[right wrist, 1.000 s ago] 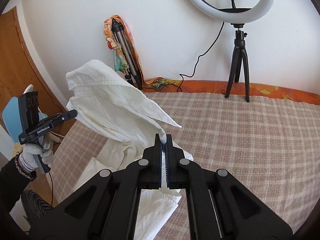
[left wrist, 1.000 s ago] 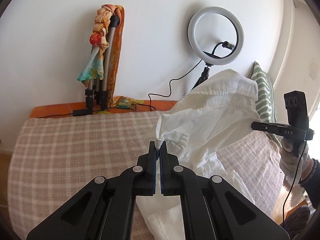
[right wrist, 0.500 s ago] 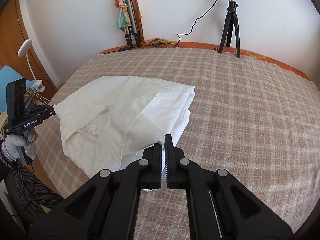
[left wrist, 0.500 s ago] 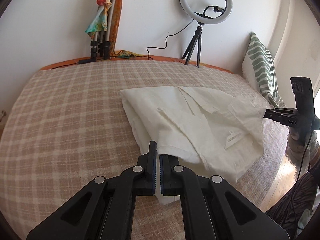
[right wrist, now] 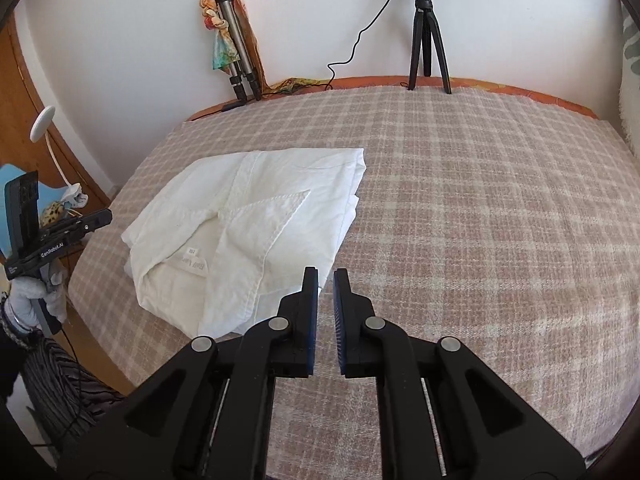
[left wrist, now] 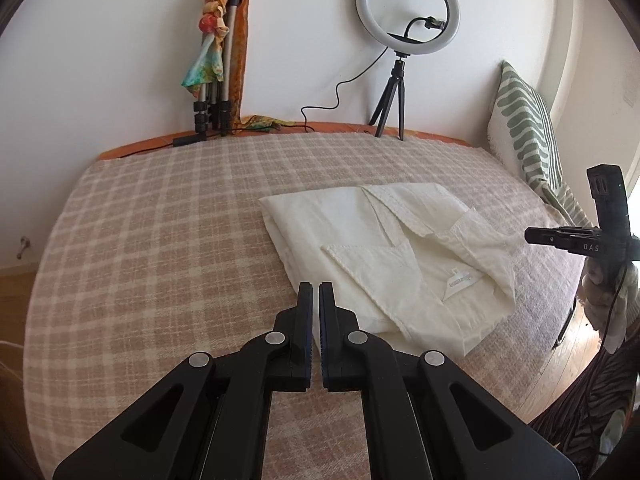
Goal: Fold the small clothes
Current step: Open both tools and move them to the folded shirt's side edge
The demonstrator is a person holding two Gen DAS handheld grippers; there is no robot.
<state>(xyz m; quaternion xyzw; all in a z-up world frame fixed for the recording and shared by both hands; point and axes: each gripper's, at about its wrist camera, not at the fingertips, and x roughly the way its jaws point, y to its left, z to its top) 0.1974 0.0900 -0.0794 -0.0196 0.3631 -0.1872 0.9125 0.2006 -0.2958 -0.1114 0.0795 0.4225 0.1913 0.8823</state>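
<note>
White garment (left wrist: 396,256) lies folded on the checked blanket (left wrist: 160,240) covering the bed, toward the blanket's near edge and roughly midway along it. Folded edges with stitched hems cross its top layer. A small label (left wrist: 460,282) faces up near the garment's near-right part in the left wrist view.

Left gripper (left wrist: 315,292): jaws shut, only a thin slit between the pads. Nothing seen clamped. Its tips sit at the garment's near-left corner, over the edge of the fabric; contact with the cloth cannot be told. In the right wrist view the same gripper (right wrist: 102,218) appears at the left, held in a gloved hand (right wrist: 34,292) off the blanket's left edge.

Right gripper (right wrist: 326,276): jaws opening, a clear gap between the blue pads, nothing between them. Bare blanket shows through the gap. The tips are just beside the garment's near-right corner. In the left wrist view it (left wrist: 534,236) shows at the right, beyond the blanket's right edge.

Along the far edge, against the wall: ring light (left wrist: 408,12) on a small black tripod (left wrist: 390,108), cable trailing left; a folded tripod wrapped in a coloured scarf (left wrist: 218,60) leaning upright. Striped cushion (left wrist: 524,128) at the far right corner.
</note>
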